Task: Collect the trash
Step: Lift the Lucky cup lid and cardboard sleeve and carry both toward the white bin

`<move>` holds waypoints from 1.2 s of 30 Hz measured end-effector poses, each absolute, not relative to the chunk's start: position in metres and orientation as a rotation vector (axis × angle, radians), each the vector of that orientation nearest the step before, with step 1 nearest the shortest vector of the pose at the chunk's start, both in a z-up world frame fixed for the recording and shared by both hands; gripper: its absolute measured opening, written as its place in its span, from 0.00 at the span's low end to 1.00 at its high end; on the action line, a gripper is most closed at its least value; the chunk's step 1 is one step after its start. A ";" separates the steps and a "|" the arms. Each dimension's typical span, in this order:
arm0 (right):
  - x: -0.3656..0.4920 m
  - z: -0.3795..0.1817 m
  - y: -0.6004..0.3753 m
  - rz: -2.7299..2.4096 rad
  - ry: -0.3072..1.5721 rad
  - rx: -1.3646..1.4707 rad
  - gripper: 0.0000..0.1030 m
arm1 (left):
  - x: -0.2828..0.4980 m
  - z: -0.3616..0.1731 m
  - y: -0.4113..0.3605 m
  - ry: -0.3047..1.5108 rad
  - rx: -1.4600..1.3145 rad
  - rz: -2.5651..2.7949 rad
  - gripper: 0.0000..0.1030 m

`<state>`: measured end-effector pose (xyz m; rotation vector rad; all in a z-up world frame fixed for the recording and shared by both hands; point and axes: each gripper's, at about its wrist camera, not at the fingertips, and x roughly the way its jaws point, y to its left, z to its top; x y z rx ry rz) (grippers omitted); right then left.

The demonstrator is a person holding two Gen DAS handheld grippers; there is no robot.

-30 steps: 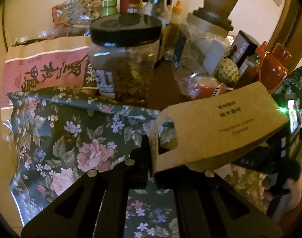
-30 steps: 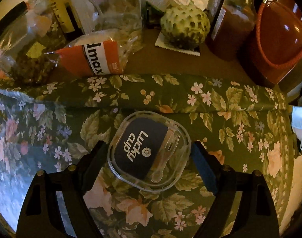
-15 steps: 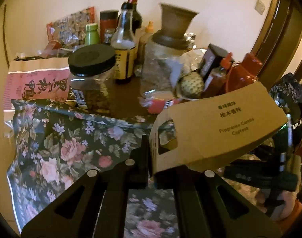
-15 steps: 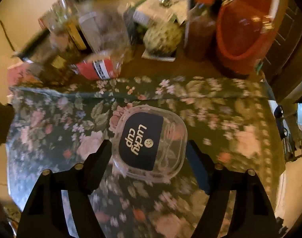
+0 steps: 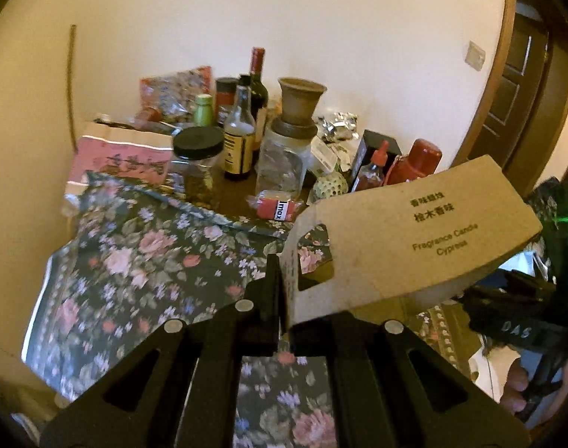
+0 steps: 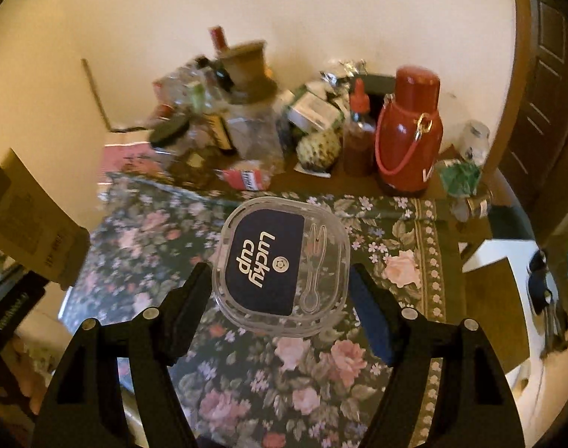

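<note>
My left gripper (image 5: 284, 283) is shut on the edge flap of a brown cardboard candle box (image 5: 414, 235), which hangs in the air above the floral tablecloth (image 5: 134, 261). The same box shows at the left edge of the right wrist view (image 6: 26, 216). My right gripper (image 6: 280, 272) is shut on a clear plastic "Lucky cup" container (image 6: 265, 261) with a small fork under its lid. Both fingers press its sides, and it is held up above the cloth (image 6: 284, 373).
Along the wall at the back of the table stand a black-lidded jar (image 5: 198, 164), several bottles (image 5: 241, 138), a red flask (image 6: 407, 130), a sauce bottle (image 6: 358, 138), a custard apple (image 6: 317, 145) and an orange packet (image 6: 246, 179). A wooden door (image 6: 545, 93) is at the right.
Both grippers rose and drew back from the table, so the clutter looks smaller. The right jaws closed on the clear container and lifted it off the cloth. The left grip is unchanged.
</note>
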<state>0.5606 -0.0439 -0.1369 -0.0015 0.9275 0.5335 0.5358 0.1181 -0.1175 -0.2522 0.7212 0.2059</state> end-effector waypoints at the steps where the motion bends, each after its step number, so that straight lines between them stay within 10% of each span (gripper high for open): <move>1: 0.556 -0.132 -0.046 0.544 0.917 -0.002 0.69 | 0.528 -0.113 0.115 0.713 -0.256 0.214 0.02; 16: 0.441 -0.055 -0.054 0.540 0.733 0.107 0.69 | 0.415 -0.067 0.123 0.607 -0.248 0.180 0.02; 36: 0.263 -0.092 -0.043 0.407 0.842 0.133 0.69 | 0.258 -0.105 0.137 0.713 -0.183 0.021 0.02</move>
